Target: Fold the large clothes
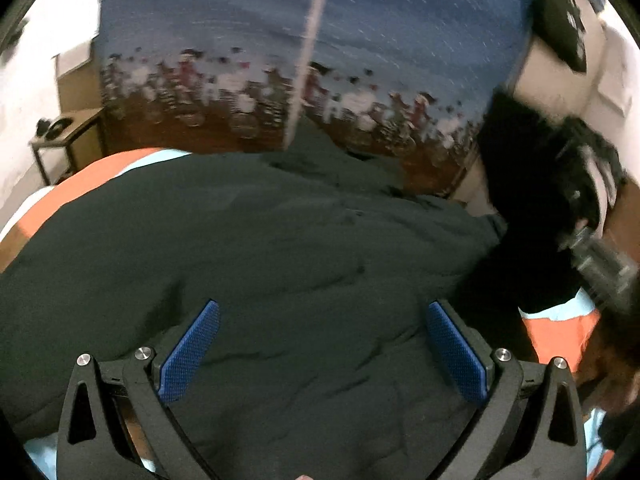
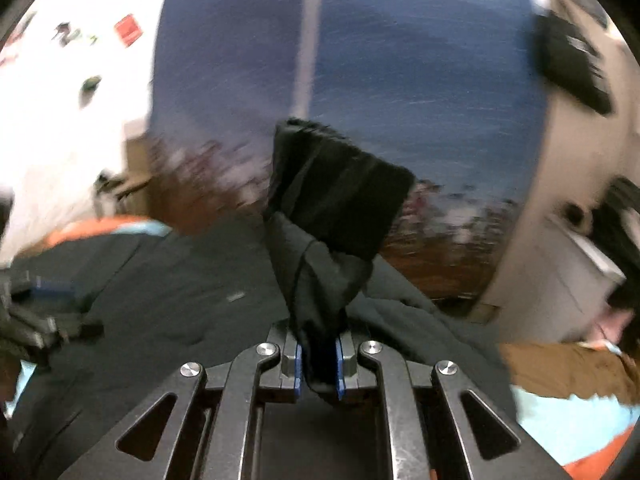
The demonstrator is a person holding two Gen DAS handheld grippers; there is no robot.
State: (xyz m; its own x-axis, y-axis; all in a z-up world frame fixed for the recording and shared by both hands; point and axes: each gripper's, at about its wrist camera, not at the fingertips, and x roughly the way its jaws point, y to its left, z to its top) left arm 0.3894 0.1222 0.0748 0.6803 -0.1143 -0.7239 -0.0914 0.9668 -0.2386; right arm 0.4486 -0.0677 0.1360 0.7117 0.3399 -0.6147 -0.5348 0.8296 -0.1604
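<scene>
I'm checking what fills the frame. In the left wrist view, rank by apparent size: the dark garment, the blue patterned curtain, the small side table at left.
1. Dark garment, though nearness to the camera inflates it.
2. Blue patterned curtain.
3. Small side table, far the smallest.

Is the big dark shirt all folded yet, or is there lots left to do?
Not yet. Nothing looks folded: the dark garment lies rumpled and spread across the orange and blue cover. In hand: the right gripper is shut on a bunched end of it, lifted. The left gripper is open above the cloth, holding nothing. All the folds are left.
</scene>
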